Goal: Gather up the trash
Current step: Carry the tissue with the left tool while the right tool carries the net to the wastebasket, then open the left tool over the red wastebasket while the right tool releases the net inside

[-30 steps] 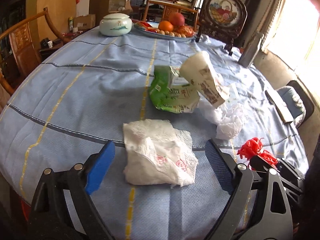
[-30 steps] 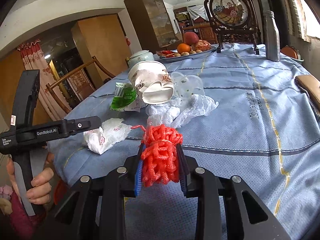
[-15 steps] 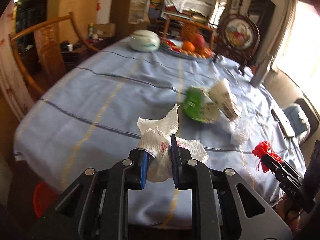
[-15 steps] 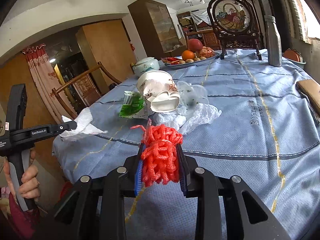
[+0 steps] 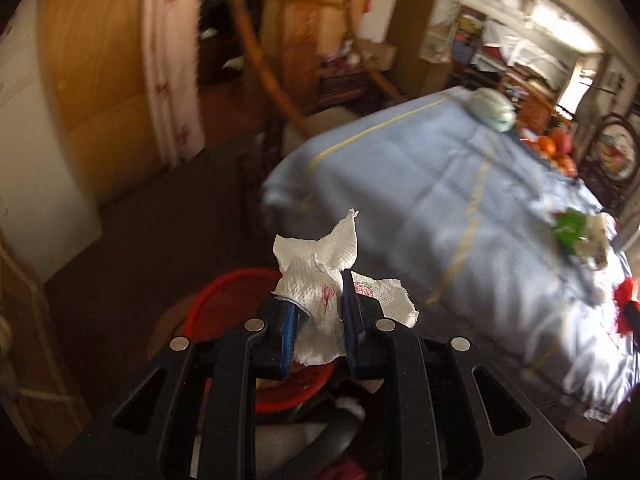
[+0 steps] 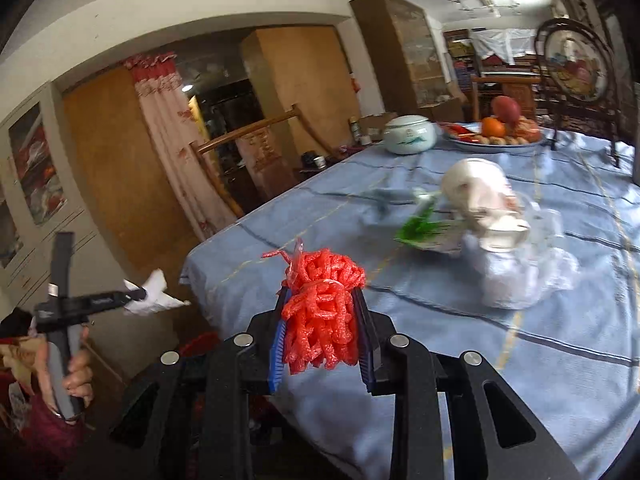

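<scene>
- Crumpled paper napkin [image 5: 320,300]: white w/ red print, pinched between the left gripper [image 5: 318,332] pads, loose corners sticking up and out to the right. Held off the table edge, over the red bin [image 5: 224,300] on the floor – judged to be the drop spot.
- Left gripper clamped on the napkin, tilted down toward the bin rim; a release here would prob. land it inside, though part of the bin is hidden behind the tool.
- In the right wrist view the same napkin [image 6: 154,294] shows at the left tool's tip, clear of the tablecloth [image 6: 460,320].
- Red foam net [image 6: 322,312]: squeezed tight between the right gripper [image 6: 324,340] pads, bulging out on top. Held above the near table edge, likely waiting its turn for the bin.
- Trash still on the table, well apart from both tools: paper cup [image 6: 482,200] lying on its side, green wrapper [image 6: 420,230] just beside it, clear plastic wrap [image 6: 520,276] under/around the cup.
- Farther back: lidded ceramic jar [image 6: 408,134], fruit plate [image 6: 500,136] – not trash, prob. left alone.
- Risk: light napkin may drift or cling to a pad on release.
</scene>
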{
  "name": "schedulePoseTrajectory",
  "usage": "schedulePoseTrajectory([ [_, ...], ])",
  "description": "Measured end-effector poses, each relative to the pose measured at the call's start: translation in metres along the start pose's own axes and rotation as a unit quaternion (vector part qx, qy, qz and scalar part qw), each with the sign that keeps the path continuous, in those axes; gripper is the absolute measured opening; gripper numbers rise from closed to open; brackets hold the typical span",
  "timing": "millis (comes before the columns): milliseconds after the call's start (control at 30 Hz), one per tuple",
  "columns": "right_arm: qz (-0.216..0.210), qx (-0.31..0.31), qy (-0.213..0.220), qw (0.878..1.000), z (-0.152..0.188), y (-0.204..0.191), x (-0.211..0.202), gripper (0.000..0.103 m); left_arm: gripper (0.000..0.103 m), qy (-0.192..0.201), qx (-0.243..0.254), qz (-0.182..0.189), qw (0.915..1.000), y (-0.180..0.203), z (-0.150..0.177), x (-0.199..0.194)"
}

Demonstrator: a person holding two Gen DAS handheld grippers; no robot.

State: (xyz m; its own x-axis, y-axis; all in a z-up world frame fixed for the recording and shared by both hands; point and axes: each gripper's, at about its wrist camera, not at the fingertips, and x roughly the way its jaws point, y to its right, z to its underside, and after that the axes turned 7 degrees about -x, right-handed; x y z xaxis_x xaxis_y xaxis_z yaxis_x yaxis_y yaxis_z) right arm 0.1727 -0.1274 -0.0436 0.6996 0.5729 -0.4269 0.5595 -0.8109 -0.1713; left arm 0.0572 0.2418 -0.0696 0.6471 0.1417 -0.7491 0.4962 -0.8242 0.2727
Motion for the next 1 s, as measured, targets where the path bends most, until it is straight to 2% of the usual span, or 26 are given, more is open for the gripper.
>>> schedulePoseTrajectory([
  [167, -0.027, -0.018, -0.022, 0.999, -0.005, -0.037, 0.023, 0.03, 0.027, -0.056, -0.051, 0.0, 0.9971, -0.036, 0.005, 0.051],
  [200, -0.034, -0.02, -0.03, 0.999, -0.006, -0.044, 0.03, 0.03, 0.038, -0.064, -0.059, -0.002, 0.9962, -0.04, 0.008, 0.059],
  [233, -0.04, -0.023, -0.039, 0.998, -0.007, -0.051, 0.037, 0.03, 0.055, -0.068, -0.068, -0.007, 0.9954, -0.044, 0.01, 0.065],
  [300, -0.054, -0.033, -0.057, 0.996, -0.009, -0.068, 0.052, 0.03, 0.074, -0.071, -0.091, -0.017, 0.9932, -0.055, 0.011, 0.073],
  [333, -0.061, -0.041, -0.066, 0.995, -0.01, -0.077, 0.061, 0.03, 0.077, -0.067, -0.107, -0.023, 0.9917, -0.062, 0.011, 0.075],
  [400, -0.074, -0.057, -0.083, 0.992, -0.011, -0.095, 0.077, 0.03, 0.079, -0.06, -0.123, -0.04, 0.9897, -0.073, 0.01, 0.076],
  [533, -0.109, -0.085, -0.119, 0.983, -0.009, -0.134, 0.11, 0.03, 0.085, -0.021, -0.139, -0.106, 0.9844, -0.086, 0.006, 0.069],
  [700, -0.145, -0.115, -0.171, 0.968, 0.001, -0.178, 0.154, 0.03, 0.093, 0.009, -0.167, -0.153, 0.9741, -0.109, 0.007, 0.06],
  [967, -0.172, -0.158, -0.252, 0.939, 0.028, -0.233, 0.223, 0.031, 0.093, -0.015, -0.229, -0.17, 0.9585, -0.148, 0.012, 0.082],
  [1000, -0.171, -0.168, -0.258, 0.936, 0.032, -0.24, 0.23, 0.034, 0.093, -0.019, -0.234, -0.171, 0.9569, -0.152, 0.014, 0.085],
])
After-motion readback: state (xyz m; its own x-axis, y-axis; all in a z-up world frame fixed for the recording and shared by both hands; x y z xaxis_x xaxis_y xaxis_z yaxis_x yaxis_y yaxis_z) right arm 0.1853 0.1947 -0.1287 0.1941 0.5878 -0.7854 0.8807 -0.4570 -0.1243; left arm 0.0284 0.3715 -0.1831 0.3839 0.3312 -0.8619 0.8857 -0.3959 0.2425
